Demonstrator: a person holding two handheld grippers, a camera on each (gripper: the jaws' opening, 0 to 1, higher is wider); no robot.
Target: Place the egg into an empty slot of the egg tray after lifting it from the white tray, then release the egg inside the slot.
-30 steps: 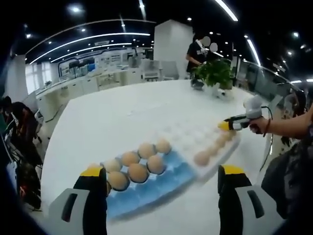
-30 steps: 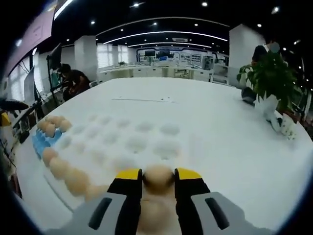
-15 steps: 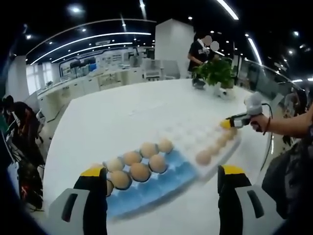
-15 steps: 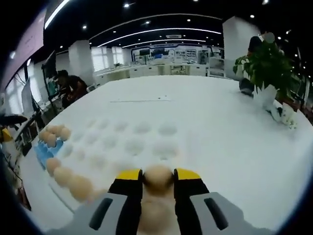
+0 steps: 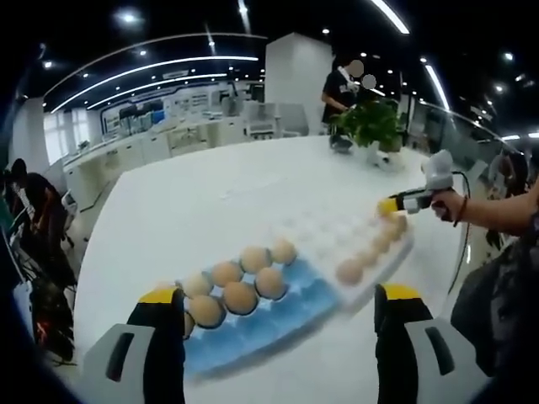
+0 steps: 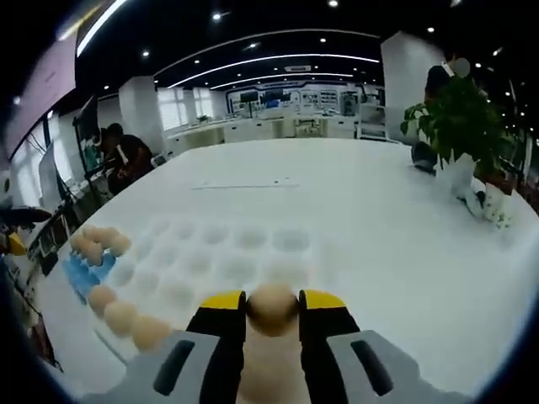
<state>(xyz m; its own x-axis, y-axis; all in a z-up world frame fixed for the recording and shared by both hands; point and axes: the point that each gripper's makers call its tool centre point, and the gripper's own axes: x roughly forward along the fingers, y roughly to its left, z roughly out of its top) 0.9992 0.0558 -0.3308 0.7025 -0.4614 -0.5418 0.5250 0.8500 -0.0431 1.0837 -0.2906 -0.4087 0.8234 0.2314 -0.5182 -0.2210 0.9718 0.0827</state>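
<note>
My right gripper (image 6: 271, 305) is shut on a tan egg (image 6: 271, 307) and holds it above the near edge of the white tray (image 6: 227, 252). Three more eggs (image 6: 122, 316) lie along that tray's left edge. The blue egg tray (image 6: 82, 273) lies beyond it at the left with several eggs. In the left gripper view the blue egg tray (image 5: 278, 324) sits between my open left gripper's (image 5: 278, 307) jaws, with several eggs (image 5: 240, 296) in it. The white tray (image 5: 337, 236) adjoins it on the right. The right gripper (image 5: 394, 204) hovers over the white tray's far end.
A potted plant (image 6: 459, 126) stands at the table's far right. A white strip (image 6: 244, 183) lies on the tabletop behind the trays. People stand and sit around the table edges, one behind the plant (image 5: 341, 84). A person's arm (image 5: 497, 210) holds the right gripper.
The right gripper has lifted the egg a little higher over the white tray, so more of that tray shows. The left gripper has stayed still and open.
</note>
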